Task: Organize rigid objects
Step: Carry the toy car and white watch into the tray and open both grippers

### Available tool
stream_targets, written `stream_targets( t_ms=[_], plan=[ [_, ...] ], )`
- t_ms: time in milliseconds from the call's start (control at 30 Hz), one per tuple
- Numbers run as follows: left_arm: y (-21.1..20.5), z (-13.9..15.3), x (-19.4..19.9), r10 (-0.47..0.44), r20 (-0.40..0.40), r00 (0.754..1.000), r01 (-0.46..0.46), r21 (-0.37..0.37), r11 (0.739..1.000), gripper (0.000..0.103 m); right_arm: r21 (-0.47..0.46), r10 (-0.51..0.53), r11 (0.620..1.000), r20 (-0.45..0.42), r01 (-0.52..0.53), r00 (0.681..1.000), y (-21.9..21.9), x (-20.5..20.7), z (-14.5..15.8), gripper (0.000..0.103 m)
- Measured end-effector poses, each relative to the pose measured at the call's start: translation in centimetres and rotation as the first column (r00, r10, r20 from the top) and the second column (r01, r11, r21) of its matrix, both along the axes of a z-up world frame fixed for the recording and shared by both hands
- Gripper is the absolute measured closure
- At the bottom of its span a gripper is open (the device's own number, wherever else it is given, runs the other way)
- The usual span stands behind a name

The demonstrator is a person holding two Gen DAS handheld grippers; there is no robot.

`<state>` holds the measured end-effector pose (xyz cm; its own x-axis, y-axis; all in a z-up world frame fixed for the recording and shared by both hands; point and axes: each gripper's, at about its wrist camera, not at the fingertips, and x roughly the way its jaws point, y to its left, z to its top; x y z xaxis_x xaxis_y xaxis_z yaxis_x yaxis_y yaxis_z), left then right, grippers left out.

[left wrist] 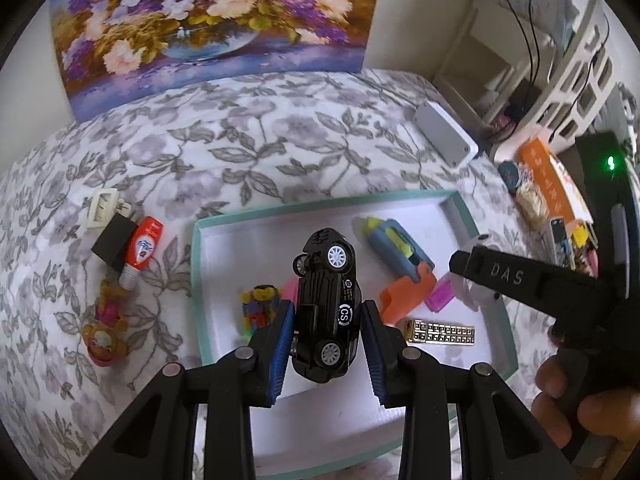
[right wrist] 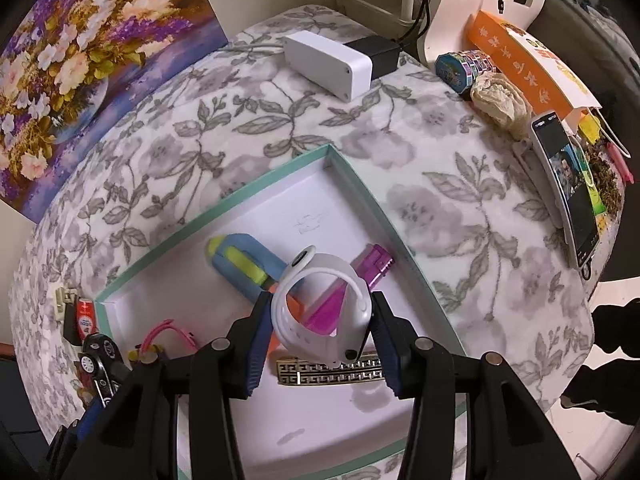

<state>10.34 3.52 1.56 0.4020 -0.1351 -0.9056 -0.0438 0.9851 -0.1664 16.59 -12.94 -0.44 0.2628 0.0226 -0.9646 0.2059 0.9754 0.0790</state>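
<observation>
My left gripper (left wrist: 326,308) is shut on a black toy car (left wrist: 326,300), which hangs nose-up over the teal-rimmed white tray (left wrist: 196,280). My right gripper (right wrist: 322,304) is shut on a white wrist watch (right wrist: 324,312) above the same tray (right wrist: 224,200). From the left wrist view that gripper (left wrist: 480,268) comes in at the right. In the tray lie a blue and yellow toy (left wrist: 396,244), an orange piece (left wrist: 408,292), a magenta item (left wrist: 440,296), a gold patterned clip (left wrist: 440,332) and a small colourful figure (left wrist: 260,304). The car (right wrist: 100,364) also shows at the right wrist view's lower left.
Left of the tray on the flowered cloth lie a white plug (left wrist: 102,208), a black adapter (left wrist: 114,244), a red tube (left wrist: 142,248) and a pink toy (left wrist: 106,332). A white box (right wrist: 324,60), a phone (right wrist: 568,184) and an orange carton (right wrist: 528,64) line the far and right edges. A flower painting (left wrist: 216,20) leans behind.
</observation>
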Motion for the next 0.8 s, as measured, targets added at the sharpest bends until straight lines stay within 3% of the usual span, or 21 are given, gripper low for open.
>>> stream_targets(
  t_ms=[800],
  plan=[
    [-2.4, -3.5, 0.6, -0.029, -0.081, 0.996, 0.034, 0.06, 0.998, 0.067, -0.033, 0.027, 0.999, -0.134, -0.032, 0.991, 0.0, 0.7, -3.7, 0.053]
  ],
)
